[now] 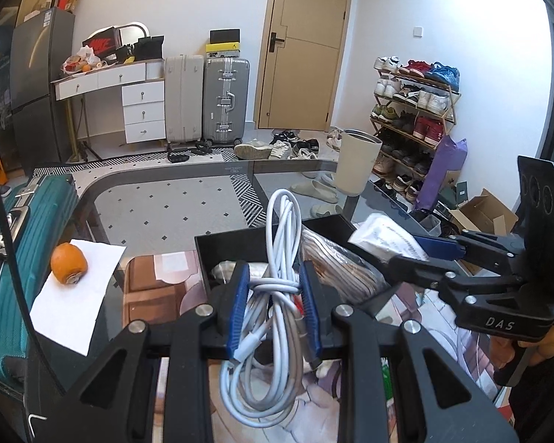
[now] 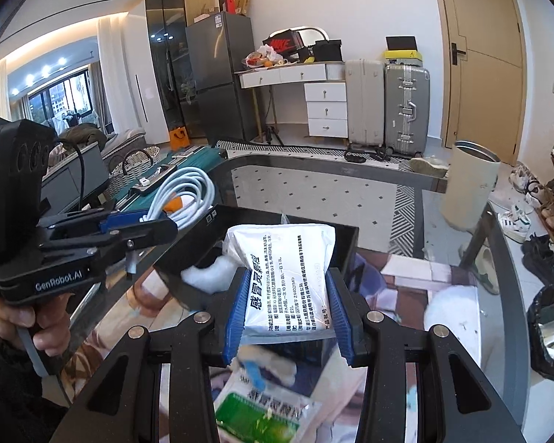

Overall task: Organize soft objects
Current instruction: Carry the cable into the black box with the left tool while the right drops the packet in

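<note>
We've got the left tool (image 1: 275, 288) clamped on the cable bundle (image 1: 277, 295) and the right tool (image 2: 286, 308) on the sachet (image 2: 284, 277) — both above the black tray (image 1: 218, 243); lower each inside before releasing.

Crowded airspace over the black tray (image 1: 218, 247): left gripper (image 1: 275, 288), clamped on a white cable bundle (image 1: 280, 243), and right gripper (image 2: 286, 306), clamped on a white sachet (image 2: 288, 269), hang side by side w/ little gap btwn them. Tray floor partly taken by a striped packet (image 1: 332, 265) and cotton (image 2: 203, 277). Free glass tabletop (image 1: 173, 203) beyond the tray; orange (image 1: 69, 263) on paper blocks the left side, beige cylinder (image 1: 358, 162) the far right.
</note>
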`<state>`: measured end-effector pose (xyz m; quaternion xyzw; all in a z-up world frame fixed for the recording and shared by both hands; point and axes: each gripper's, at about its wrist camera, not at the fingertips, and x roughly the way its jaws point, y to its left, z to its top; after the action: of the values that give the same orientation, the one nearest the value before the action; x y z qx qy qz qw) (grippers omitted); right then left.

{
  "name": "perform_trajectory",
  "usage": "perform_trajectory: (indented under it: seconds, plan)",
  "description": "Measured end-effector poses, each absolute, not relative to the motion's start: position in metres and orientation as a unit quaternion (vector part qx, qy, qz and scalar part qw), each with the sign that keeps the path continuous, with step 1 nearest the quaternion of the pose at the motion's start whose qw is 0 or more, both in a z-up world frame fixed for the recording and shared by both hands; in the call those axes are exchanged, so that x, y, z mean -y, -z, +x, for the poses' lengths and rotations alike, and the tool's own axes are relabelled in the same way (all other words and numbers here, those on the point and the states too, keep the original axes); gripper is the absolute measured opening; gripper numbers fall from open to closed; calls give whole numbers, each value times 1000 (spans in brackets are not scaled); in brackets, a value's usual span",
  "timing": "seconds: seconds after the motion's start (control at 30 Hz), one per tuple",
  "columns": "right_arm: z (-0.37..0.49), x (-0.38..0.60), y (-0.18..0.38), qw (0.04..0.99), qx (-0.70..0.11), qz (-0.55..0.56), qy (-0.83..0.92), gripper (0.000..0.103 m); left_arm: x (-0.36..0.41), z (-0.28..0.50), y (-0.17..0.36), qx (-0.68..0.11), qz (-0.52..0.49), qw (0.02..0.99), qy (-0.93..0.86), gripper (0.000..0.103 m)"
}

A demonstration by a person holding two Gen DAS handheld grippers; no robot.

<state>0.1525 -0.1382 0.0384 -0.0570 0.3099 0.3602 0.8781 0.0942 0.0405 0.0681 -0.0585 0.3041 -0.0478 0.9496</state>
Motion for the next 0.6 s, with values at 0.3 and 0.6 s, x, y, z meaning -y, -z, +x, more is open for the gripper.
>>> perform_trajectory:
  seconds: [0.3, 0.6]
  plan:
    - [187, 113, -32, 868, -325, -60, -371, 41, -45, 113, -68, -306, -59, 949, 42, 26]
    - [211, 100, -18, 857, -345, -58, -379, 42, -50, 128, -59, -320, -61, 944, 43, 26]
